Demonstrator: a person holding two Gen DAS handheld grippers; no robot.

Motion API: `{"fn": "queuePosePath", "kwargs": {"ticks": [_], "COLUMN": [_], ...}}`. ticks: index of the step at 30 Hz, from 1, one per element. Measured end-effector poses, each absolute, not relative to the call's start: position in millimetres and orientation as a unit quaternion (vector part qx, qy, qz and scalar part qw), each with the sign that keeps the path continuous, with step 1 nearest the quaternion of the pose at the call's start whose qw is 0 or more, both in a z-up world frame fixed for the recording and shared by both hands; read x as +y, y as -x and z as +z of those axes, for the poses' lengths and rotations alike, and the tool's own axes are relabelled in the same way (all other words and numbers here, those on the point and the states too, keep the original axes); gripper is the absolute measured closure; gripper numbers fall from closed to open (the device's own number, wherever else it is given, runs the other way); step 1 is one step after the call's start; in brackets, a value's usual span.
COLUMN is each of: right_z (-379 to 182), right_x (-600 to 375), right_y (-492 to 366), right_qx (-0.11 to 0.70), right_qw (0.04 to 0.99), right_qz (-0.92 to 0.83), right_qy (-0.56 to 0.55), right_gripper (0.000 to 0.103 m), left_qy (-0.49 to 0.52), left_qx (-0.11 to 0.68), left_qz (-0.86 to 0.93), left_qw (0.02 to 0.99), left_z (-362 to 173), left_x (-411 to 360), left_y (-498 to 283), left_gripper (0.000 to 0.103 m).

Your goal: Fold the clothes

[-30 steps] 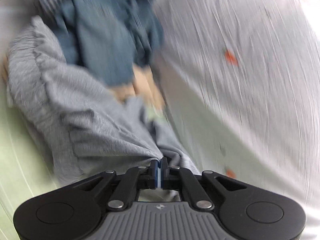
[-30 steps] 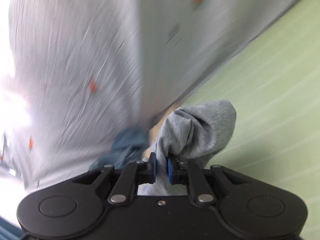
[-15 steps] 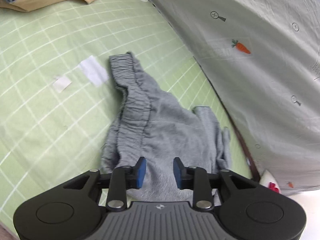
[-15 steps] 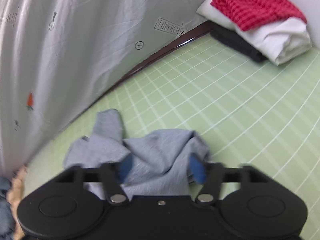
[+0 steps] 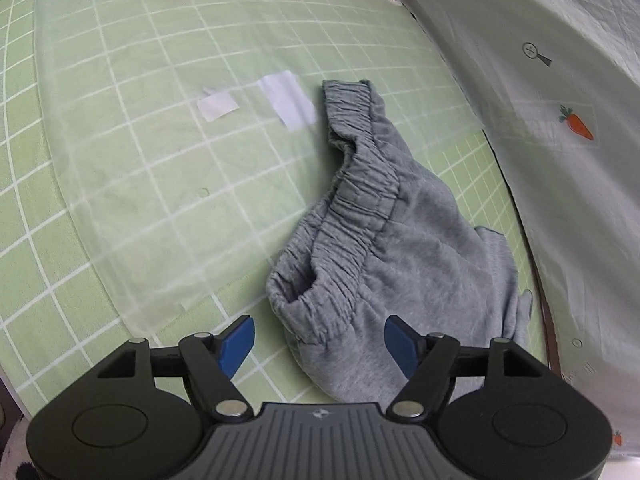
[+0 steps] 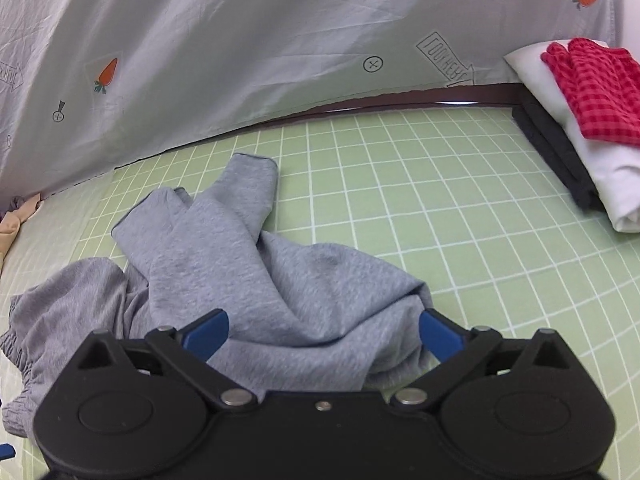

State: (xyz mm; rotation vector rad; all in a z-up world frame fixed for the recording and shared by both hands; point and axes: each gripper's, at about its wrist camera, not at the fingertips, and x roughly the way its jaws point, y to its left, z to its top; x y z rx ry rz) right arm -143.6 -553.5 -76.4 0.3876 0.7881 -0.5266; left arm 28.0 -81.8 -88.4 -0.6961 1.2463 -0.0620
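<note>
**Grey shorts loose on the green bed**

The green checked bed (image 5: 120, 200) carries crumpled grey shorts (image 5: 380, 248) beside the grey carrot-print sheet (image 6: 240, 40). Left tool (image 5: 319, 340) and right tool (image 6: 324, 330) hover over them, jaws opening, pads clear of the cloth.

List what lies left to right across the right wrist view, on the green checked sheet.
Tan garment → grey sweatpants → bare green checked sheet → folded stack topped by a red checked cloth.
</note>
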Motion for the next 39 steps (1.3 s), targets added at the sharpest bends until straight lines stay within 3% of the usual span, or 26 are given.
{"fn": "queuePosePath", "kwargs": {"ticks": [10, 12, 17, 20, 21, 22, 24, 26, 27, 28, 39], "right_z": [-77.8, -81.9, -87.9, -84.7, -83.6, -83.5, -90.2, -96.8, -97.9, -93.3, 10.3], "right_x": [-533.2, -526.4, -508.2, -501.6, -500.4, -499.8, -502.4, -510.7, -516.7, -525.9, -631.3], "right_y": [122.6, 118.5, 111.0, 106.4, 104.8, 102.7, 97.5, 95.6, 96.4, 100.2, 183.0], "right_qx": [0.372, 0.381, 0.394, 0.386, 0.384, 0.385, 0.403, 0.417, 0.417, 0.402, 0.196], "right_qw": [0.891, 0.891, 0.894, 0.900, 0.902, 0.904, 0.895, 0.887, 0.885, 0.889, 0.871], "right_qz": [-0.224, -0.213, -0.194, -0.190, -0.185, -0.179, -0.178, -0.176, -0.175, -0.182, -0.424], "right_qy": [-0.131, -0.123, -0.088, -0.064, -0.059, -0.057, -0.071, -0.094, -0.107, -0.121, -0.151], "right_gripper": [0.000, 0.000, 0.001, 0.003, 0.004, 0.007, 0.022, 0.067, 0.073, 0.088, 0.093], "left_qy": [0.246, 0.241, 0.248, 0.260, 0.265, 0.273, 0.288, 0.289, 0.292, 0.297, 0.271], "left_qx": [0.624, 0.627, 0.625, 0.627, 0.629, 0.629, 0.626, 0.617, 0.610, 0.603, 0.511], "left_qz": [-0.064, -0.072, -0.079, -0.078, -0.079, -0.080, -0.080, -0.077, -0.074, -0.071, -0.020], "left_qw": [0.739, 0.738, 0.736, 0.730, 0.726, 0.723, 0.720, 0.728, 0.733, 0.737, 0.816], "left_z": [-113.2, -115.1, -117.6, -119.5, -120.9, -122.2, -124.0, -123.0, -122.0, -120.9, -71.7], "left_x": [-128.9, -134.5, -140.1, -139.5, -139.0, -138.6, -137.8, -136.5, -135.2, -132.6, -91.0], "left_y": [-54.9, -55.9, -53.8, -50.8, -49.8, -48.5, -45.8, -45.6, -46.4, -48.8, -83.2], "left_gripper": [0.029, 0.024, 0.027, 0.046, 0.063, 0.072, 0.077, 0.088, 0.090, 0.091, 0.092]}}
